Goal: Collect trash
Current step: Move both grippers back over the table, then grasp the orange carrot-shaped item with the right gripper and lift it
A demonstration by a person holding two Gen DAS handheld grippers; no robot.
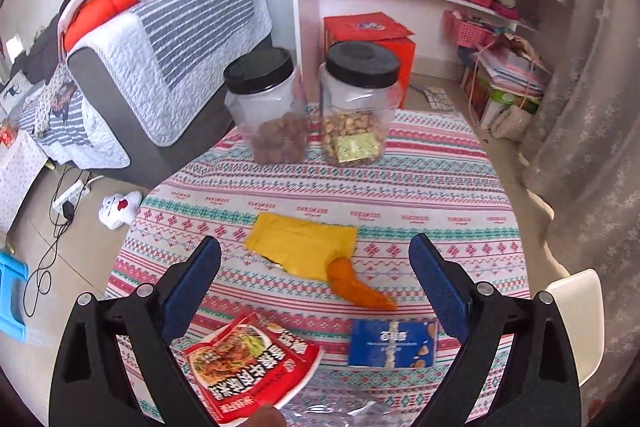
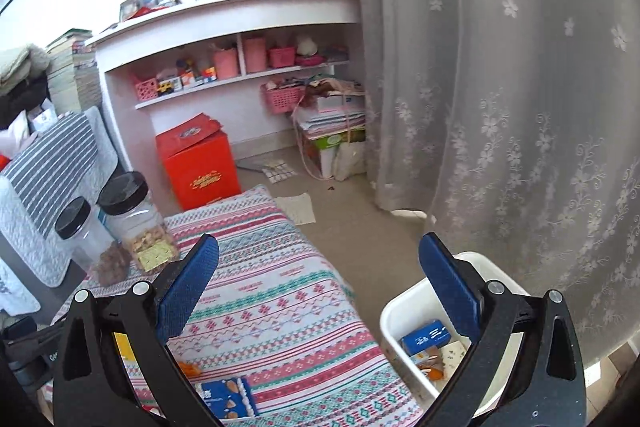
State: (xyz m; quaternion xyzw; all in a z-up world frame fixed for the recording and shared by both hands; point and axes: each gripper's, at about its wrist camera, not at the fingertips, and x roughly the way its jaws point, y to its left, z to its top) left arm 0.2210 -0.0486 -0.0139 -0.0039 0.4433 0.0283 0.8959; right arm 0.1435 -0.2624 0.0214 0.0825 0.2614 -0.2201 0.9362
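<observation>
In the left wrist view my left gripper [image 1: 316,255] is open above the patterned tablecloth [image 1: 440,187]. Between and below its fingers lie a yellow wrapper [image 1: 300,245], an orange peel [image 1: 360,287], a blue snack packet [image 1: 392,343], a red food packet [image 1: 252,359] and clear plastic film [image 1: 340,411]. In the right wrist view my right gripper [image 2: 320,255] is open and empty over the table's right edge. The white trash bin [image 2: 404,311] stands beside the table and holds a blue packet [image 2: 426,337] and other scraps. The blue snack packet [image 2: 228,397] and orange peel [image 2: 190,369] show at the bottom.
Two black-lidded clear jars [image 1: 264,107] [image 1: 356,103] of snacks stand at the table's far edge. A sofa with a striped cover [image 1: 160,47] is at the left, a red box [image 2: 198,163] and pink shelves [image 2: 240,75] behind, a lace curtain [image 2: 520,107] at the right.
</observation>
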